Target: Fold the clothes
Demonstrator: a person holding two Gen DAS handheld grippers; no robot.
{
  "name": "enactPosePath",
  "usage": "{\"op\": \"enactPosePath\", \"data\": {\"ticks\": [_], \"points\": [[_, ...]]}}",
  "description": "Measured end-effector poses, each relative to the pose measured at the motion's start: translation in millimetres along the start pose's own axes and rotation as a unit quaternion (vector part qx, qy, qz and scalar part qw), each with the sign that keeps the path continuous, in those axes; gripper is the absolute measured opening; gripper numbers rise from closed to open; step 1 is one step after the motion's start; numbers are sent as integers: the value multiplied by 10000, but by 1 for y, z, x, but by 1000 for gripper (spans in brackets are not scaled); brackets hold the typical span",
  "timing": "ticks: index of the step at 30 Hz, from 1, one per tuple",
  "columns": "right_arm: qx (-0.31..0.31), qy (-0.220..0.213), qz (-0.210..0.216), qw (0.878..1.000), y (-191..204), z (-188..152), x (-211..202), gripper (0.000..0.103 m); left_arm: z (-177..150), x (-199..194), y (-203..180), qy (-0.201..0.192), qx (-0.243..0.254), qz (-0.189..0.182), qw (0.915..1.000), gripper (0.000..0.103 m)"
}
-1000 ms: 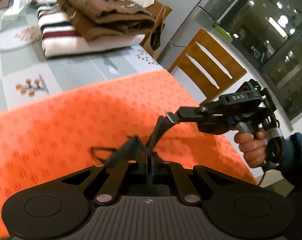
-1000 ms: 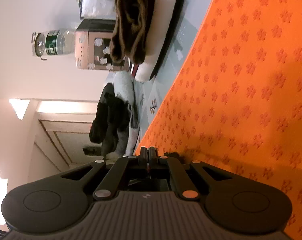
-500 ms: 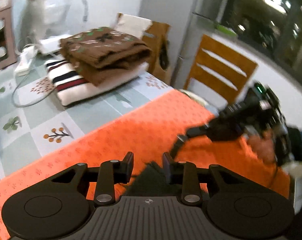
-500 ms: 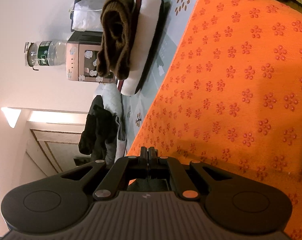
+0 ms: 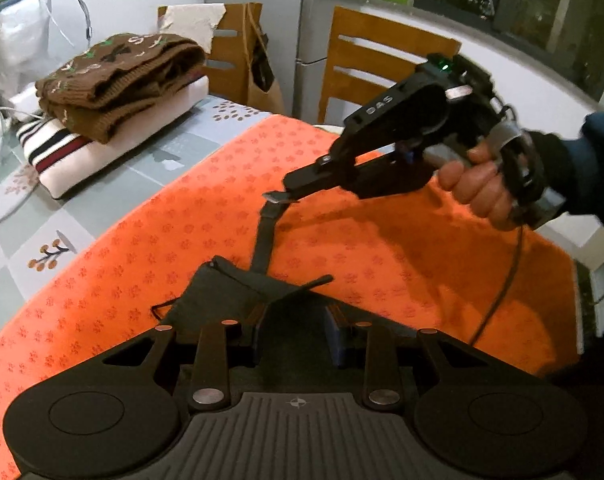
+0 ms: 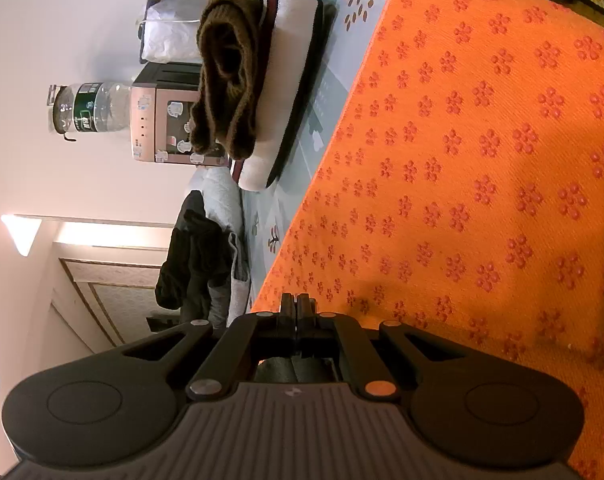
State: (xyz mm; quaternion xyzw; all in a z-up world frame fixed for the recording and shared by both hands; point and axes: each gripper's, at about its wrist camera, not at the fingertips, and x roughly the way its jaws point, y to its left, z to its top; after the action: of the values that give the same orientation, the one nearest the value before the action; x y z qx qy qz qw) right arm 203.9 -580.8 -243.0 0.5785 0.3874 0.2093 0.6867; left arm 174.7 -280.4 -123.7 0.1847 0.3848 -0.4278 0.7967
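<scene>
A small black garment (image 5: pixel 238 292) lies on the orange mat (image 5: pixel 381 264) just ahead of my left gripper (image 5: pixel 296 332), which is open, its fingers on either side of the cloth's near edge. A thin black strap (image 5: pixel 264 236) rises from the garment to my right gripper (image 5: pixel 278 197), which is shut on the strap's upper end and held by a hand (image 5: pixel 477 184). The right wrist view is turned sideways. There my right gripper (image 6: pixel 296 312) has its fingers pressed together over the orange mat (image 6: pixel 481 160), and the strap is mostly hidden behind them.
A folded brown sweater (image 5: pixel 122 80) sits on a folded striped white garment (image 5: pixel 102 148) at the back left of the table. A wooden chair (image 5: pixel 381 64) and a paper bag (image 5: pixel 242 52) stand beyond the table's edge. Dark clothes (image 6: pixel 198 264), a water bottle (image 6: pixel 90 108) and a pink box (image 6: pixel 162 120) appear in the right wrist view.
My left gripper has opened and let go of the black garment, then drawn back. The right gripper stays shut on the strap and has lifted it higher.
</scene>
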Motion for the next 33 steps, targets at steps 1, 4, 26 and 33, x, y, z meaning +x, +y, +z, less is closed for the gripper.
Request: {"op": "enactPosePath", "data": {"ticks": [1, 4, 26, 33], "points": [[5, -1, -2, 10000, 0, 0, 0, 2, 0, 2, 0, -28, 44, 64, 10000, 33], [24, -4, -5, 10000, -1, 0, 1, 2, 1, 8, 0, -45, 159, 187, 9997, 33], [77, 19, 23, 10000, -4, 3, 6, 2, 0, 44, -19, -77, 1048, 816, 9911, 27], [72, 39, 44, 10000, -1, 3, 8, 2, -5, 44, -29, -199, 1364, 934, 9860, 11]]}}
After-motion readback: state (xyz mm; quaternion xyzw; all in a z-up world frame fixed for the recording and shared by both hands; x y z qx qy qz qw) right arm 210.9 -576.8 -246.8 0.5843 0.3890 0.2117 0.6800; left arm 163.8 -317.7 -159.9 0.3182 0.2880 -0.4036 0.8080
